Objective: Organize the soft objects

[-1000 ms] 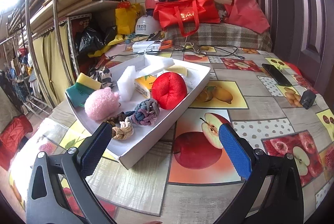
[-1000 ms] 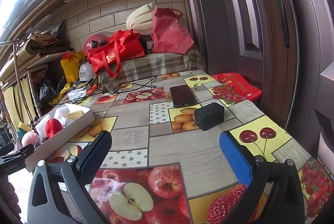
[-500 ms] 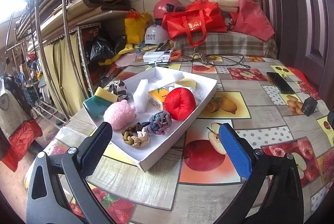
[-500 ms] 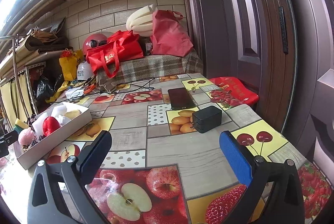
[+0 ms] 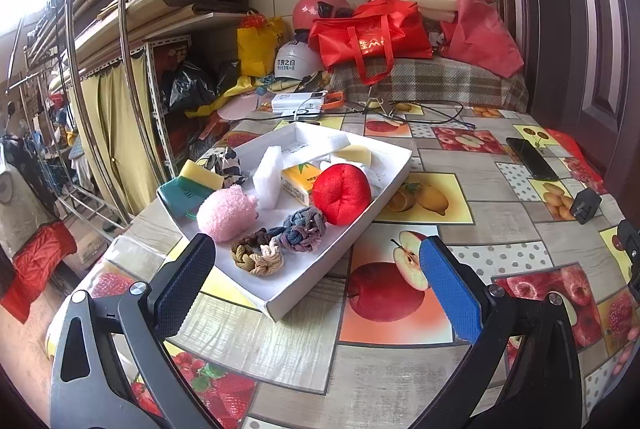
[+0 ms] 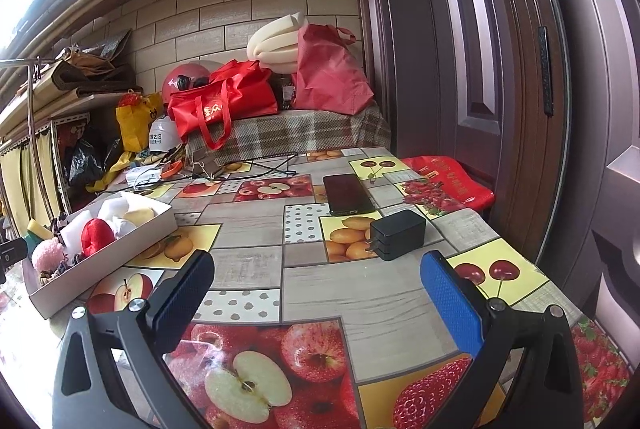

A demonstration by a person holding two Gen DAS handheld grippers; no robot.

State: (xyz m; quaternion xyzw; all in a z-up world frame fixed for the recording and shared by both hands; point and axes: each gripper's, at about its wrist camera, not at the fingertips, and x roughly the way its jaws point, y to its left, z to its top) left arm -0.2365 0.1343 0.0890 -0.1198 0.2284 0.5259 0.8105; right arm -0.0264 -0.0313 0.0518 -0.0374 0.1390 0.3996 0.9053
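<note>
**Both grippers wide apart above the fruit-print table**

Meanwhile, in the left wrist view, the left gripper (image 5: 316, 281) hangs with jaws spread wide and holding nothing, above the near corner of the white tray (image 5: 344, 249). Inside lie a red cushion (image 5: 341, 193), a pink fluffy ball (image 5: 226, 215) and braided scrunchies (image 5: 280, 239); a green-yellow sponge (image 5: 188, 187) overhangs the far rim.

In the right wrist view, the right gripper (image 6: 316, 283) is equally spread and empty, over bare tablecloth (image 6: 360, 293). The tray (image 6: 112, 261) sits far left, partly cut off, its contents crowded and hard to separate.

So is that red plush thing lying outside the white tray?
No, the red plush sits inside the white tray.
</note>
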